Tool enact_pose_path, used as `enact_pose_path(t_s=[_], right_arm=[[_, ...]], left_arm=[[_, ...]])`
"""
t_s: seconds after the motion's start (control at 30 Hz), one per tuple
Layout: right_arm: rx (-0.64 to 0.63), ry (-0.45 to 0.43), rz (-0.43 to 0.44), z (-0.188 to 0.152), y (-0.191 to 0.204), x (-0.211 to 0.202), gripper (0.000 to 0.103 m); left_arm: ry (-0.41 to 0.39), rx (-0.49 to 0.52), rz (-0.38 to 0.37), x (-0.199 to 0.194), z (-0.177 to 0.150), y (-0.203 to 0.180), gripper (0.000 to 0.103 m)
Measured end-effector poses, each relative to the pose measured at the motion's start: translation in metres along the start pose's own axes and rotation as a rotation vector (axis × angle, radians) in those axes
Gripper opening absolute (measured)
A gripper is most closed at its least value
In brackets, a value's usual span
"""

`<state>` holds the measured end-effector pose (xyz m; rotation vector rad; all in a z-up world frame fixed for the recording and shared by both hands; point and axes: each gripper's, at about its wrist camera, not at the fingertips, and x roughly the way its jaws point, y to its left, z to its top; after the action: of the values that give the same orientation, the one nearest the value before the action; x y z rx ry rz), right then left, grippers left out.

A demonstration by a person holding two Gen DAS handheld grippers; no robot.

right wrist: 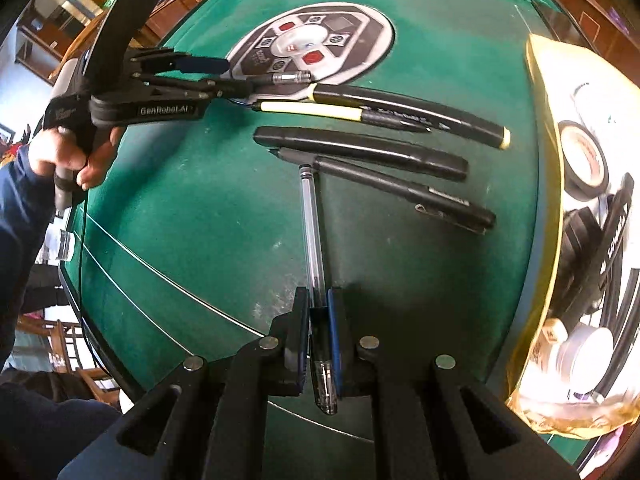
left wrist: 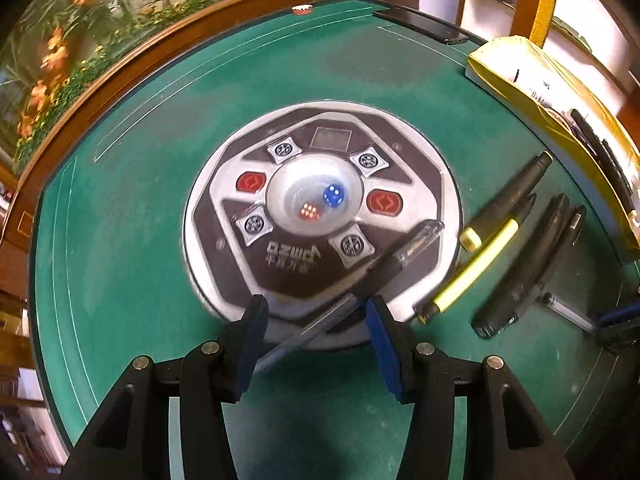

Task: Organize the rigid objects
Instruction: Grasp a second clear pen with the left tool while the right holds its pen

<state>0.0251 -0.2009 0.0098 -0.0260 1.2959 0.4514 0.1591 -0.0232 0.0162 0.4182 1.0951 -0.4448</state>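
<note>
Pens (right wrist: 360,152) are laid side by side near gold bag (right wrist: 540,80). Clear pen (right wrist: 312,232) is clamped in right gripper (right wrist: 319,320); left gripper (left wrist: 316,320) is held half-open astride blue pen (left wrist: 320,320).

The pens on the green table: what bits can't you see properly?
- Clear pen: the right gripper hides its middle in the right wrist view.
- Blue pen: blurred in the left wrist view; whether the left gripper touches it is unclear.
- Gold bag: cut off by the right edge.
</note>
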Motion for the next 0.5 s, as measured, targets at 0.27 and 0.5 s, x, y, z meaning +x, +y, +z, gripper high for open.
enact_pose_path(t_s=[0.27,0.5], right_arm=[[0.003,0.019,-0.004,0.007,0.003,0.006,0.009],[0.009,0.028,0.011,0.009,0.003,0.007,0.009]], left_arm=[[-0.025,-0.118,-0.051,-0.012,-0.017,-0.008,0.008],[-0.058,-0.387,-0.128,-0.045,-0.089,-0.03,0.008]])
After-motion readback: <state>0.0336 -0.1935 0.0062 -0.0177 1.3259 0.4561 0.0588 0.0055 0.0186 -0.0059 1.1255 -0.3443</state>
